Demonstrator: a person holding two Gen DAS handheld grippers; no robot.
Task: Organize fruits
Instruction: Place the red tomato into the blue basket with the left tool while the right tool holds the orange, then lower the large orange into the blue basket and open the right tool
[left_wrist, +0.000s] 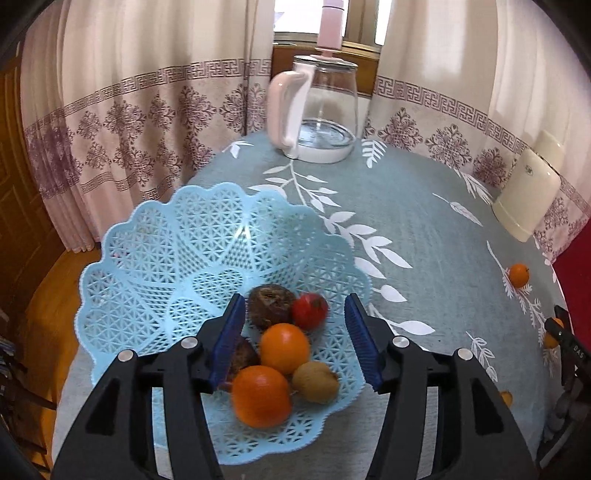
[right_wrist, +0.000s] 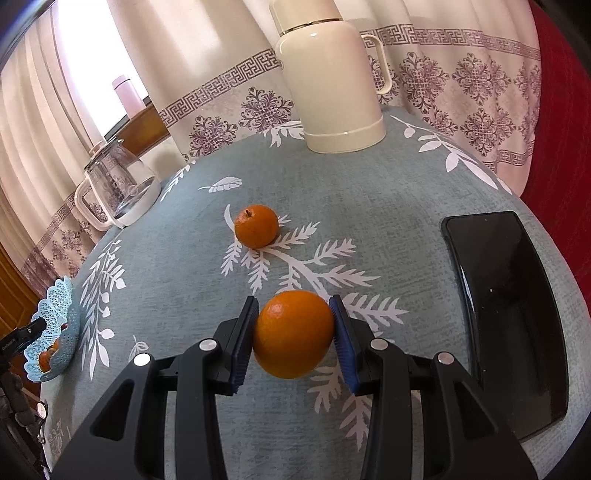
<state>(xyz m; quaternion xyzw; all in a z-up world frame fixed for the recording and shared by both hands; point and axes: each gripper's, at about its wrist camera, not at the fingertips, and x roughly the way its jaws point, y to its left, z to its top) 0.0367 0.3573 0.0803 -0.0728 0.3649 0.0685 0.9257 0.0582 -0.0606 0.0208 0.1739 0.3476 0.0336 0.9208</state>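
Observation:
A light blue lattice basket (left_wrist: 159, 266) holds two oranges (left_wrist: 284, 347), a red fruit (left_wrist: 309, 311), a tan round fruit (left_wrist: 316, 381) and two dark brown fruits (left_wrist: 267, 305). My left gripper (left_wrist: 295, 339) hovers open over these fruits with nothing between its pads. My right gripper (right_wrist: 293, 334) is shut on an orange (right_wrist: 293, 334) just above the tablecloth. A second orange (right_wrist: 256, 226) lies farther back on the cloth. The basket (right_wrist: 55, 325) also shows at the far left of the right wrist view.
A glass kettle (left_wrist: 321, 110) with a pink handle stands at the table's back. A cream thermos jug (right_wrist: 332, 81) stands at the back right. A black phone (right_wrist: 509, 317) lies right of the held orange. Curtains hang behind the table.

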